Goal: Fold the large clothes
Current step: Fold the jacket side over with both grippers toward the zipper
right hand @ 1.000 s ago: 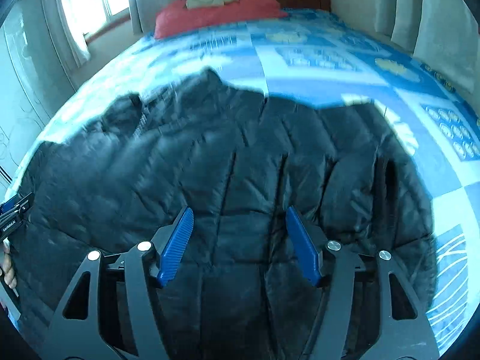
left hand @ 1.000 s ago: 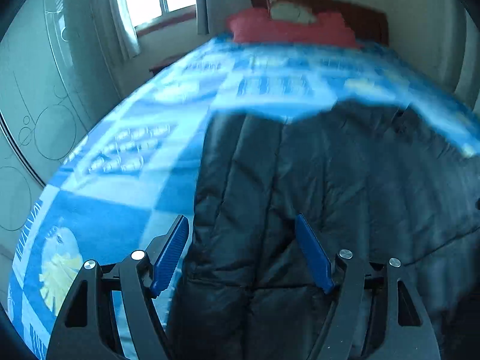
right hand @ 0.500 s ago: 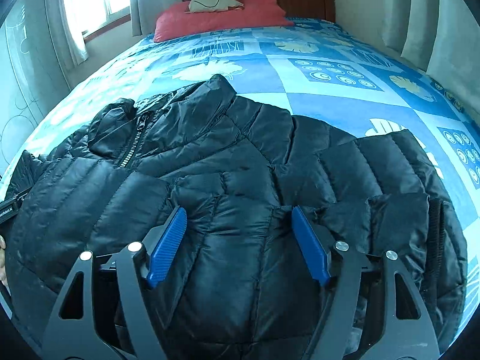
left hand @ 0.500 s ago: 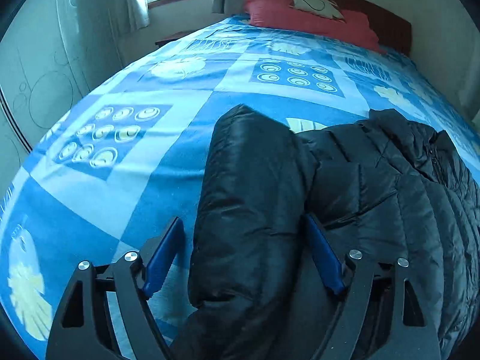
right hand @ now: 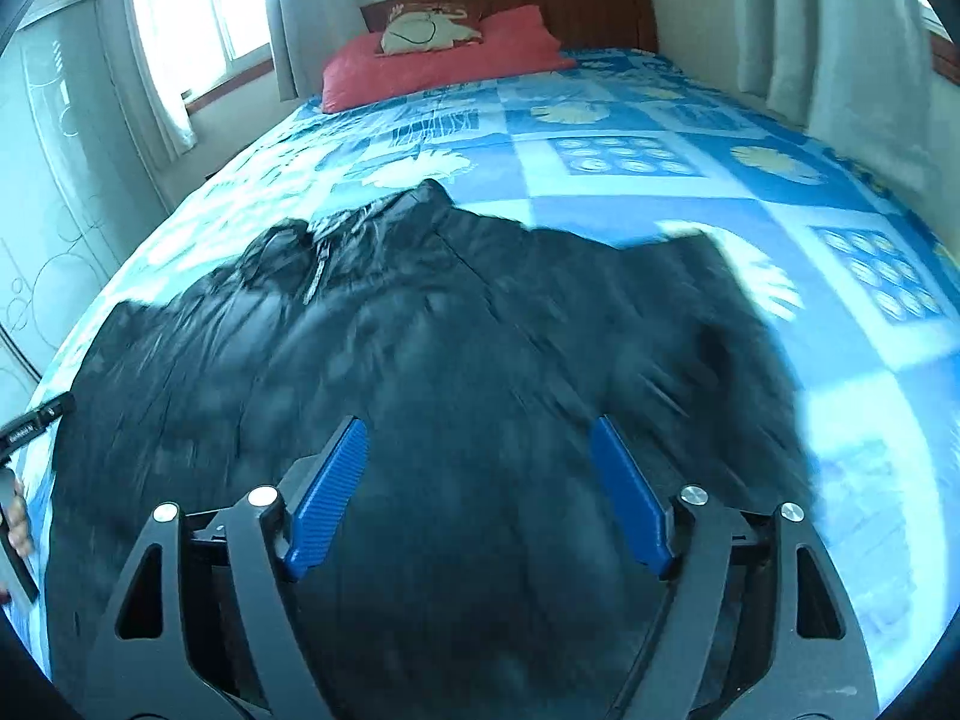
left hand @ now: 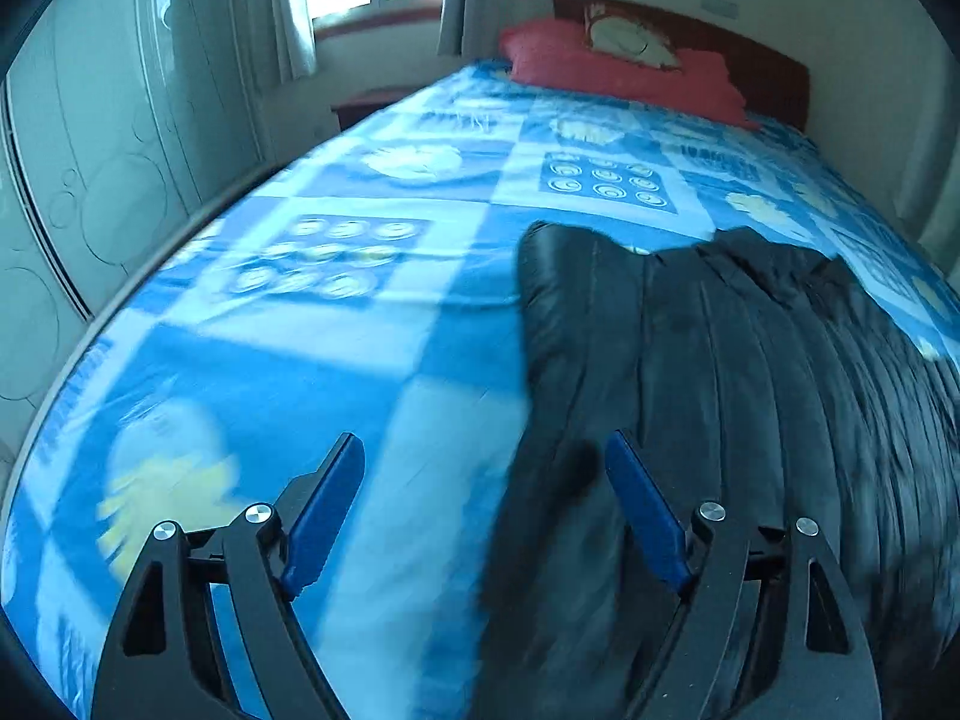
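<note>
bed: a wide blue patterned bedspread [right hand: 690, 204] fills both views, with a red pillow [right hand: 444, 69] at the headboard end, far from both grippers.
jacket: a black quilted puffer jacket [right hand: 432, 372] lies flat across the near part of the bed; its long axis seems to run side to side across the bed, the collar and zip pointing toward the pillow.
jacket edge, left view: the jacket [left hand: 750, 396] fills the right half, and its near folded edge runs away from the camera just inside the right finger.
right gripper [right hand: 479, 495]: directly over the middle of the jacket, jaws opening, pads clear of the fabric, holding nothing.
left gripper [left hand: 485, 513]: wide apart and empty, straddling the jacket's left edge, bare bedspread under its left finger.
nearer hand: judged, the left for the left edge, the right for the body.
other gripper's tip: a black part [right hand: 36, 423] shows at the far left of the right view.
</note>
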